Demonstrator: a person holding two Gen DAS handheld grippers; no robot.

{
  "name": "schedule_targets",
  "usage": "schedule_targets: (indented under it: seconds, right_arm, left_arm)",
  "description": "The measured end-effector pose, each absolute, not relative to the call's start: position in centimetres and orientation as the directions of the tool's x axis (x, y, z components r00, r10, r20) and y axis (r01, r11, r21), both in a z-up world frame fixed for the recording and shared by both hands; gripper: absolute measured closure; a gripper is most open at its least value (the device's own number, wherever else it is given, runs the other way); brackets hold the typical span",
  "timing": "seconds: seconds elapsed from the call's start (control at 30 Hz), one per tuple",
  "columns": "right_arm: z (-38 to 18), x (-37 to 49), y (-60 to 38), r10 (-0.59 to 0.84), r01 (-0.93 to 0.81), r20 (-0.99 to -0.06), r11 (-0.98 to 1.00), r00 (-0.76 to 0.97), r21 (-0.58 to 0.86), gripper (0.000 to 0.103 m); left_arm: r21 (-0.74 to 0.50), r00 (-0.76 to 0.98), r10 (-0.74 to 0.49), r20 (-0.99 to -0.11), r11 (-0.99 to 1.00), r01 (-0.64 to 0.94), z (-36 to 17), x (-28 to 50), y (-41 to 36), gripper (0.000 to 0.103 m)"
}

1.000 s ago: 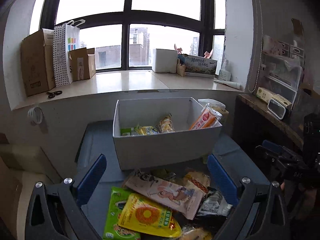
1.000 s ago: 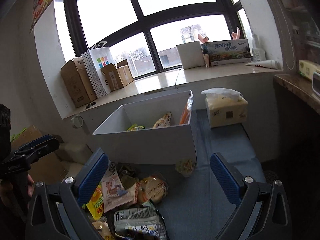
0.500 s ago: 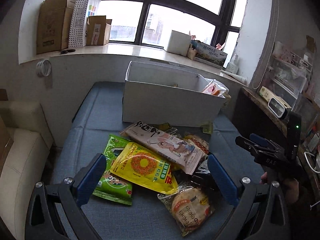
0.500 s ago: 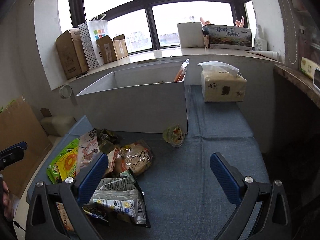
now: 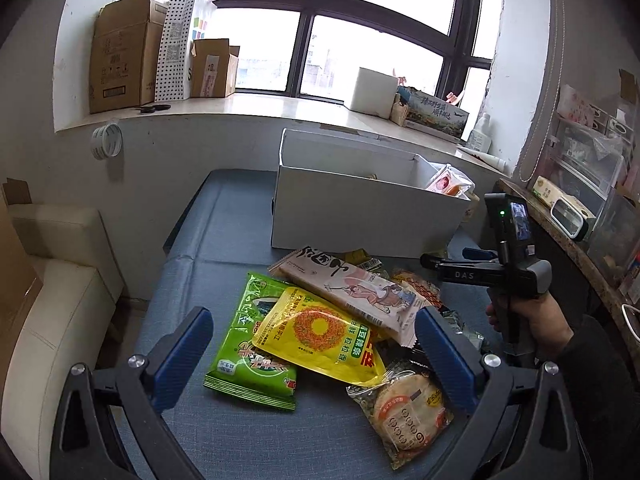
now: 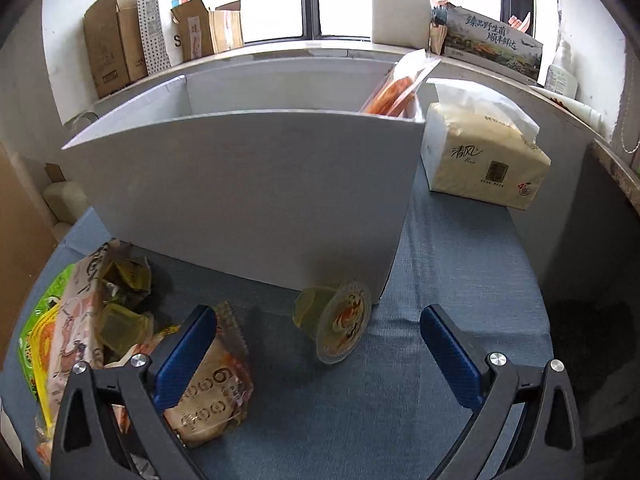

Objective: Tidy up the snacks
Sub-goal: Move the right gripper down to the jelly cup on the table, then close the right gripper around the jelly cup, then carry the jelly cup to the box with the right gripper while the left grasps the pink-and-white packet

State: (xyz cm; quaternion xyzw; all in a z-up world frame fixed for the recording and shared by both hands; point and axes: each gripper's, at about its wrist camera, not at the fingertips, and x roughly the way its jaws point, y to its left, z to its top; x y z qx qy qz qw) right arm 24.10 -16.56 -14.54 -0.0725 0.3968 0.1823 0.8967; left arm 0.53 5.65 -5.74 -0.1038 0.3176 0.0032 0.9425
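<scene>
Through the left wrist view, my left hand-held gripper [image 5: 312, 344] has pulled back from the white cardboard box [image 5: 360, 216] and dipped: a second ago it looked into the box, now it hangs, jaws spread and empty, over the loose pile on the blue fabric surface [image 5: 208, 240]. Between its fingers lie the yellow plastic snack pouch [image 5: 316, 332] overlapping the green snack packet [image 5: 252, 352], with the long pale illustrated packet [image 5: 352, 288] behind. The box sits toward the far edge. Through the right wrist view, my right hand-held gripper [image 6: 316, 348] has likewise come down low, jaws spread, holding nothing; the small clear jelly cup [image 6: 340, 320] lies on its side between its fingers, touching the box's near corner. I judge both are lined up for fresh picks, the cup likely next.
</scene>
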Motion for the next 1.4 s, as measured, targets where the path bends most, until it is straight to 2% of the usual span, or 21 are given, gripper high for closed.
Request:
schedule_targets:
  seconds: [0.13, 0.2, 0.23, 0.27, 0.5, 0.7, 0.8, 0.97, 1.17, 1.3, 1.4]
  right_arm:
    - [-15.9, 25.3, -16.3, 0.273, -0.375, -0.764, 0.926, 0.585, 0.045, 0.003]
    - [-16.4, 25.7, -16.6, 0.283, -0.365, -0.776, 0.928, 0.563, 0.073, 0.029]
    - [-16.2, 25.6, -16.7, 0.266, -0.352, -0.772, 0.934, 0.577, 0.059, 0.036]
    - [-16.1, 25.6, -16.8, 0.274, -0.359, -0.770, 0.931, 0.577, 0.063, 0.053]
    - [-15.6, 24.1, -18.5, 0.330, -0.374, -0.749, 0.920, 0.574, 0.118, 0.054]
    - [-14.0, 19.7, -20.8, 0.380, -0.378, -0.688, 0.911, 0.618, 0.163, 0.054]
    - [-12.7, 16.7, -22.3, 0.427, -0.382, -0.638, 0.898, 0.641, 0.217, 0.054]
    - [-10.9, 12.9, -22.7, 0.449, -0.382, -0.573, 0.892, 0.686, 0.241, 0.054]
    - [-10.1, 10.8, -22.1, 0.434, -0.400, -0.558, 0.897, 0.707, 0.191, 0.054]
    - [-10.1, 10.6, -22.6, 0.447, -0.403, -0.555, 0.891, 0.702, 0.209, 0.054]
    - [-10.2, 10.4, -22.5, 0.455, -0.412, -0.552, 0.887, 0.699, 0.210, 0.054]
  left_arm:
    - [-0.193, 0.793, -0.061, -0.606, 0.978, -0.073, -6.0, 0.7, 5.6, 0.000]
    - [-0.193, 0.788, -0.061, -0.612, 0.978, -0.075, -6.3, 0.8, 5.6, 0.000]
    - [-0.196, 0.784, -0.062, -0.617, 0.978, -0.077, -6.5, 1.0, 5.6, 0.000]
    - [-0.199, 0.780, -0.065, -0.623, 0.977, -0.078, -6.7, 1.1, 5.6, 0.000]
    - [-0.193, 0.765, -0.067, -0.640, 0.978, -0.075, -7.4, 1.4, 5.2, 0.000]
    - [-0.163, 0.745, -0.089, -0.662, 0.986, -0.026, -7.9, 2.8, 4.1, 0.000]
    - [-0.201, 0.711, -0.155, -0.686, 0.979, 0.019, -8.2, 4.6, 3.4, 0.000]
    - [-0.323, 0.609, -0.217, -0.763, 0.944, -0.068, -9.6, 9.8, 2.7, 0.000]
    - [-0.289, 0.526, -0.110, -0.843, 0.918, -0.272, -10.7, 15.2, 2.1, 0.001]
    - [-0.160, 0.395, 0.027, -0.918, 0.888, -0.431, -12.8, 18.1, 2.8, 0.002]
    - [-0.142, 0.386, 0.043, -0.921, 0.888, -0.438, -13.6, 19.0, 2.3, 0.001]
